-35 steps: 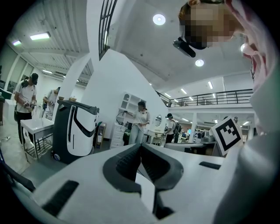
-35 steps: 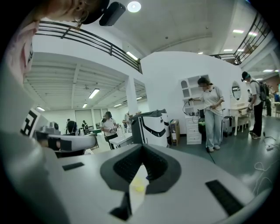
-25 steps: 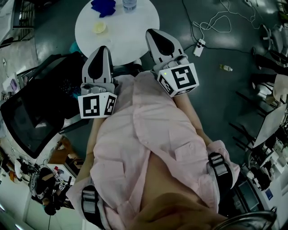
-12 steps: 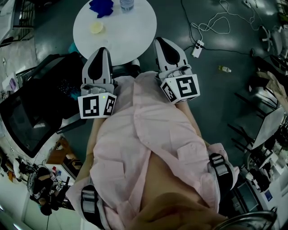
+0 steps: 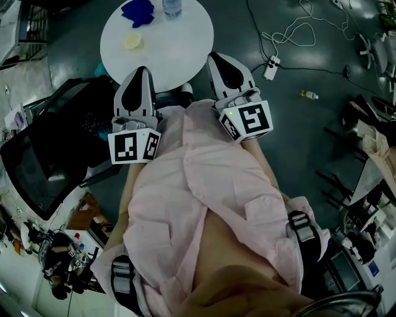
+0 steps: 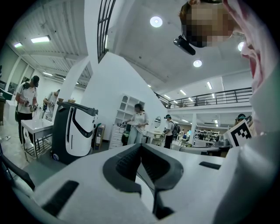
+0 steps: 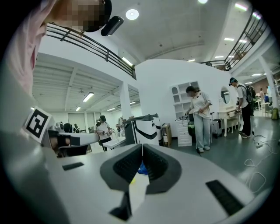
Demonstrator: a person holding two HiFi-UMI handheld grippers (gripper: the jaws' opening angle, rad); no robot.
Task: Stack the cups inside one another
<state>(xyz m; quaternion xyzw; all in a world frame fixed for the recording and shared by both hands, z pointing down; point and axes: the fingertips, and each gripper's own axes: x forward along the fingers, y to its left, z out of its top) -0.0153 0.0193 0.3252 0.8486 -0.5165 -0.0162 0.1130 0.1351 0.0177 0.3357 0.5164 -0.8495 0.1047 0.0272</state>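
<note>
A round white table stands ahead of me on the grey floor. On it lie a small yellow cup, a blue thing and a clear cup or bottle at the far edge. My left gripper is held at the table's near rim, shut and empty. My right gripper sits by the table's right edge, also shut with nothing in it. In the left gripper view the left gripper shows its pads pressed together. The right gripper points level, with a sliver of the blue thing seen behind its pads.
A black screen lies on the floor to the left. A power strip with white cables and a small bottle lie on the floor to the right. Several people and a white-and-black machine stand in the hall.
My right gripper has shifted slightly to the right and back toward my body. The left gripper has stayed where it was. Both remain shut.
</note>
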